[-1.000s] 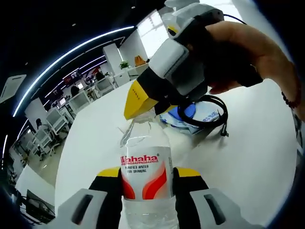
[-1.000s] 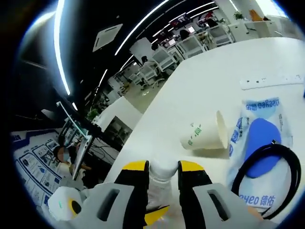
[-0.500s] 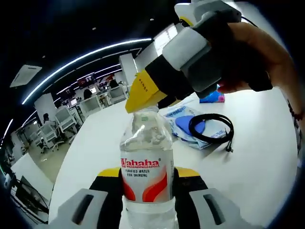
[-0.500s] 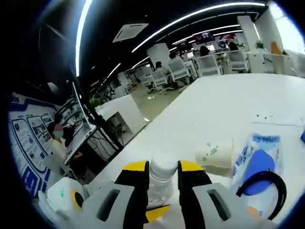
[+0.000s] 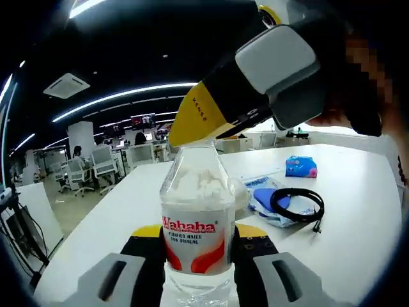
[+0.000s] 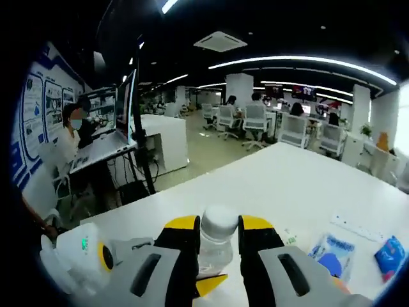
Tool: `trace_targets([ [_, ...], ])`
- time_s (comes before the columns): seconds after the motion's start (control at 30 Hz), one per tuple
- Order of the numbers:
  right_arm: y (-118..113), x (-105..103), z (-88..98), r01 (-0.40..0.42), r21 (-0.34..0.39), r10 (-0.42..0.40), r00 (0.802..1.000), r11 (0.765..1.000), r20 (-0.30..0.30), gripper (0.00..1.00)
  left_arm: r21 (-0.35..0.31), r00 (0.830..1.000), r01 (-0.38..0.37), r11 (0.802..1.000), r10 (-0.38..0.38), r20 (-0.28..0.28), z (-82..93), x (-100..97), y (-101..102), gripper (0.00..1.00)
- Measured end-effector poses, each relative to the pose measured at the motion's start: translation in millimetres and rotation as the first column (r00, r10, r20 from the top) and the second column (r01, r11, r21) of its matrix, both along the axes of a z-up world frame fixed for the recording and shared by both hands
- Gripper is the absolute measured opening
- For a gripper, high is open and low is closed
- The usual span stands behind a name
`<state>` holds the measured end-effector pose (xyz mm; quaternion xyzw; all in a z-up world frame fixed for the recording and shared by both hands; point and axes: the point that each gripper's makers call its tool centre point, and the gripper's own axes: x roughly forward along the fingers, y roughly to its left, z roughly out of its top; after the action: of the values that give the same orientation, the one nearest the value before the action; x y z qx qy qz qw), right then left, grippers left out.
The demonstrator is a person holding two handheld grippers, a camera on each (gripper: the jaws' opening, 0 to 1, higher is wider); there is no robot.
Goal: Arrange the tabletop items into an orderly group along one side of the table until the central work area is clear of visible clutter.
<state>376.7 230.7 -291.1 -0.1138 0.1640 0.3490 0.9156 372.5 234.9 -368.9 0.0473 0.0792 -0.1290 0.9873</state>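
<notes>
The big white surface point(image 5: 358, 217) is stretching far back into an office with desks and chairs. A clear water bottle point(image 5: 197, 220) with a red and white label is standing up over the near part of it. The left gripper point(image 5: 197, 240) is hugging the bottle's body, its jaws closing in tight on both sides of the label. The right gripper point(image 6: 218, 233) is holding the bottle's white cap point(image 6: 219, 222), with its jaws pressing in on both sides. In the left gripper view, the right gripper point(image 5: 211, 125) is coming down from the upper right onto the top of the bottle. Farther off to the right, a blue and white bag point(image 5: 265, 198) is lying flat. A black cable point(image 5: 297, 204) is sitting coiled on top of it. A small blue packet point(image 5: 300, 167) is lying far back.
</notes>
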Motion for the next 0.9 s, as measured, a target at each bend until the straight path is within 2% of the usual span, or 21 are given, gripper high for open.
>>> trace_targets([
  [0.3,18.4,-15.0,1.3,-0.065,-0.103,0.075,0.992,0.993,0.099,0.2,-0.072,0.994,-0.101,0.992,0.104,0.042,-0.5,-4.1,12.8,0.38],
  [0.37,21.1,-19.8,1.5,-0.089,-0.143,0.109,0.985,0.986,0.133,0.2,-0.075,0.99,-0.127,0.989,0.131,0.05,-0.9,-5.6,14.7,0.38],
  [0.53,21.2,-29.0,0.2,-0.117,-0.191,0.149,0.976,0.975,0.162,0.21,-0.081,0.981,-0.17,0.982,0.177,0.084,-1.0,-10.0,15.5,0.39],
  [0.9,26.4,-31.8,1.9,-0.133,-0.164,0.161,0.972,0.977,0.169,0.21,-0.075,0.975,-0.192,0.979,0.199,0.099,1.1,-11.5,23.8,0.39],
])
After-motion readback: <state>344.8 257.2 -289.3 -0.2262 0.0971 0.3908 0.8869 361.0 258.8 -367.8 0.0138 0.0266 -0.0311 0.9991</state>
